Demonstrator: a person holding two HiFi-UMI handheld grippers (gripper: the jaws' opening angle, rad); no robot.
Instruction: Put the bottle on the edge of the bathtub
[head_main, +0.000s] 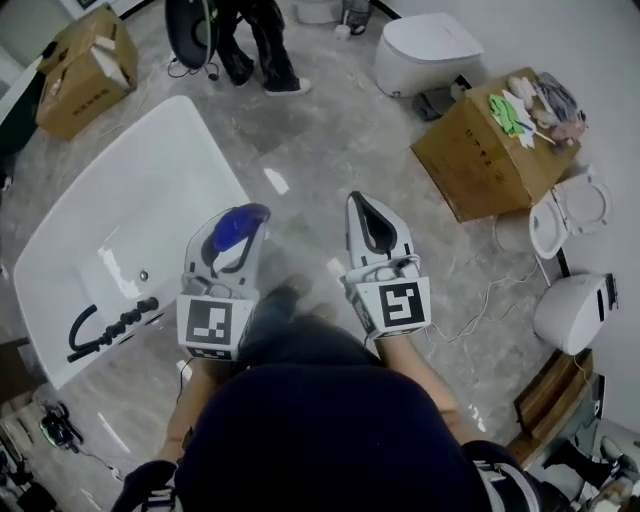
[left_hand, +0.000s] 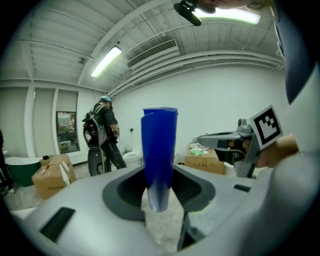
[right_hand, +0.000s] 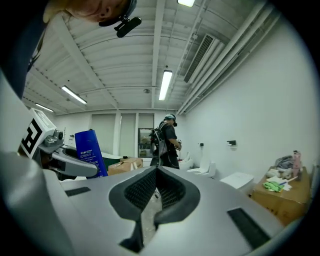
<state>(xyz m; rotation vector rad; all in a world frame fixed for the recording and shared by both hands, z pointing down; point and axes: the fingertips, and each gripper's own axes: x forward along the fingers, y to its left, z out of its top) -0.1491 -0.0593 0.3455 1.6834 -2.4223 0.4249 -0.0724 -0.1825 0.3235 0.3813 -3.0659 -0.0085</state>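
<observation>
Bathroom showroom, head view: white bathtub (head_main: 110, 190) fills the left, black tap (head_main: 108, 330) on its near rim. 2 cardboard boxes: one (head_main: 85, 65) beyond the tub, contents unseen; the other (head_main: 490, 155) at right, w/ green & pale cloths (head_main: 535, 105) piled on top. 3 white toilets, one (head_main: 568, 212) w/ lid up. 2 grippers: left gripper (head_main: 238, 240) clamps the blue bottle (head_main: 240, 225) in the air, near the tub's rim, not set down; right gripper (head_main: 368, 215) has jaws closed tip to tip, nothing btwn. Only the right gripper view shows the bottle's white label print; only the gripper views show ceiling strip lights (right_hand: 165, 85).
</observation>
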